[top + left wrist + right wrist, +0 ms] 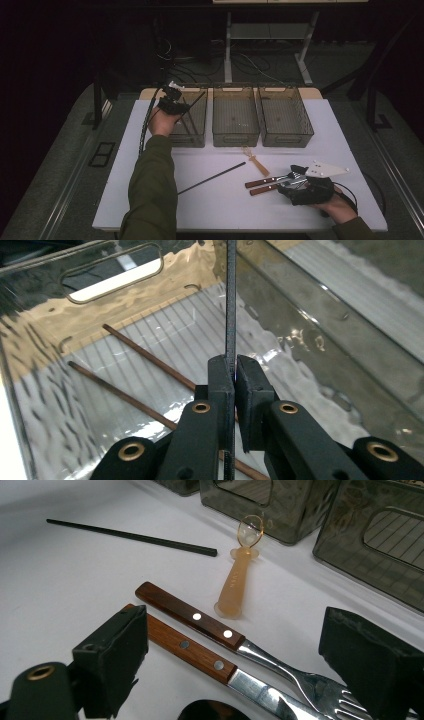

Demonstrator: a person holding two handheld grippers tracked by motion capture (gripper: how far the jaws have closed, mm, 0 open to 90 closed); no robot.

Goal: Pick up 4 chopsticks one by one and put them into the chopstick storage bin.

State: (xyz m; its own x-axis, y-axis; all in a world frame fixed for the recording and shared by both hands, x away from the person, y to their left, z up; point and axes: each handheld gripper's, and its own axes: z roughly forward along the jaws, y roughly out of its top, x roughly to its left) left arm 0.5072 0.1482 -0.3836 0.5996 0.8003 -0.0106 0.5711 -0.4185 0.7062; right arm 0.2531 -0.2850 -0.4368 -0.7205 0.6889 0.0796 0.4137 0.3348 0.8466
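My left gripper [173, 101] hangs over the left bin [196, 139], shut on a black chopstick [230, 310] that runs upright between its pads [220, 380]. In the high view that chopstick [195, 103] slants over the bin. Two brown chopsticks [142, 356] lie on the bin's ribbed floor. My right gripper [290, 179] rests low at the table's front right, jaws open. Between them in the right gripper view [237, 647] lie a wood-handled fork [200, 620] and a wood-handled knife [187, 650], neither touched.
A second black chopstick [212, 177] lies on the white table [220, 210], and a small orange spoon [256, 161] lies in front of the middle bin [235, 135]. The right bin [287, 137] stands beside it. A dark spoon bowl [210, 711] shows near the right jaws.
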